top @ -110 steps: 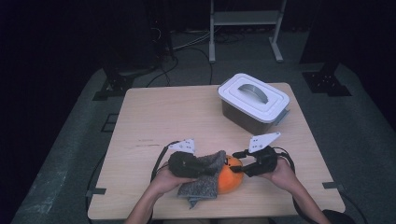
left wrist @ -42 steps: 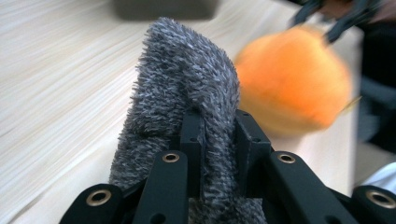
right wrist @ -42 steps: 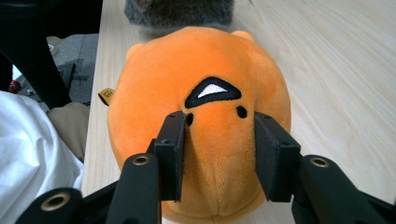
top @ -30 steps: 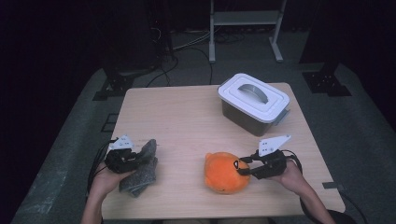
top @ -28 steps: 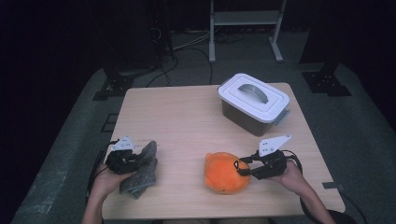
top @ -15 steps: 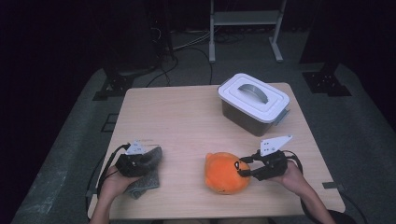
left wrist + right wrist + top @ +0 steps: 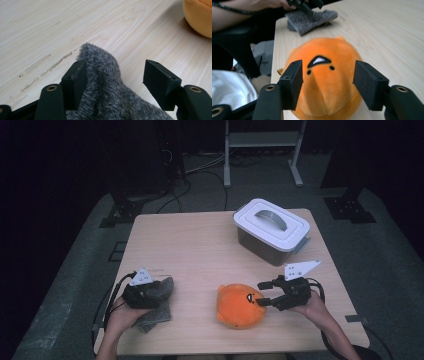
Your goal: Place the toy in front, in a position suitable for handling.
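**Both grippers stand open over cloth and plush toy**

We have our left gripper (image 7: 159, 291) low at the near left corner of the desk (image 7: 200, 245), lying over the grey fuzzy cloth (image 7: 156, 312). In the left gripper view its two black fingers (image 7: 75, 82) stand apart, and they have just been opening. A raised fold of the cloth (image 7: 105, 82) sits between them: it lies against the inner face of the left-hand finger, while a clear gap shows between it and the right-hand finger, so the cloth is not pinched. The rest of the cloth lies flat on the desk under and behind the gripper, beside our left hand (image 7: 122, 312).

Our right gripper (image 7: 262, 294) is at the near right of the desk and points toward the orange plush toy (image 7: 240, 306), which sits on the desk near the front edge, well apart from the cloth. Its fingers (image 7: 292, 83) have also just been opening. In the right gripper view they stand to either side of the toy's (image 7: 324, 82) face, in front of the plush; we cannot tell whether the left-hand finger brushes the fabric, but the pads do not squeeze it. In the high view the fingertips sit just at the toy's right side.

Beyond the toy in that same view, the cloth (image 7: 309, 20) lies at the far desk edge with our other gripper (image 7: 304, 5) over it.

At the far right of the desk stands a lidded storage box (image 7: 272, 230), its white lid on, well away from both hands.
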`<state>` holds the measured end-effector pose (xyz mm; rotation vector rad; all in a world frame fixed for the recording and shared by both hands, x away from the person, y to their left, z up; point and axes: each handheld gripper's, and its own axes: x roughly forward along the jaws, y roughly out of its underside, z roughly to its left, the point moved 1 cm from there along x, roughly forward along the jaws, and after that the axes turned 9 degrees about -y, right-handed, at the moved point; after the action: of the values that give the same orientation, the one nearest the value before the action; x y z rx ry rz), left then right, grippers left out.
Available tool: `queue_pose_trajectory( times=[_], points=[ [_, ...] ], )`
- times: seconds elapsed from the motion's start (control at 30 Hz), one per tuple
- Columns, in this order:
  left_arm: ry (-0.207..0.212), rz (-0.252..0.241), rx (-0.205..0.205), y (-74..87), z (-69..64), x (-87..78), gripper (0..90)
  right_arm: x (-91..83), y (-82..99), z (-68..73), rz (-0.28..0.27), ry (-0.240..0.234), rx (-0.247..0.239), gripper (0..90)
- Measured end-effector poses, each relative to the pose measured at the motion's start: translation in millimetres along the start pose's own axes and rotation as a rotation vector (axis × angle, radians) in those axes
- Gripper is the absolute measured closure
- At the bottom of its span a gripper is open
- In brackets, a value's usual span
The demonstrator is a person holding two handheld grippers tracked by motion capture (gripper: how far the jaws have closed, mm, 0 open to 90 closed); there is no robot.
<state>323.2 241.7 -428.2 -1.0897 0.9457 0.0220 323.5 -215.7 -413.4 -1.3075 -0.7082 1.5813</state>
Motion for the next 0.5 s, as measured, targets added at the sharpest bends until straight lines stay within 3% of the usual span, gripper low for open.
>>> queue_pose_trajectory(
  times=[0.13, 0.23, 0.5],
  points=[
    [0.009, -0.018, -0.014, -2.0, -1.1, -1.2, 31.3, -4.3, -2.5, -2.5, -0.013, 0.029, 0.028, 32.3],
    [0.048, -0.051, -0.047, -3.7, -1.0, -2.2, 27.9, -7.1, -4.6, -6.5, -0.017, 0.056, 0.036, 28.4],
    [0.075, -0.071, -0.046, -5.5, -3.2, -2.4, 23.7, -18.0, -27.2, -14.0, -0.015, 0.136, 0.046, 23.4]
  ],
)
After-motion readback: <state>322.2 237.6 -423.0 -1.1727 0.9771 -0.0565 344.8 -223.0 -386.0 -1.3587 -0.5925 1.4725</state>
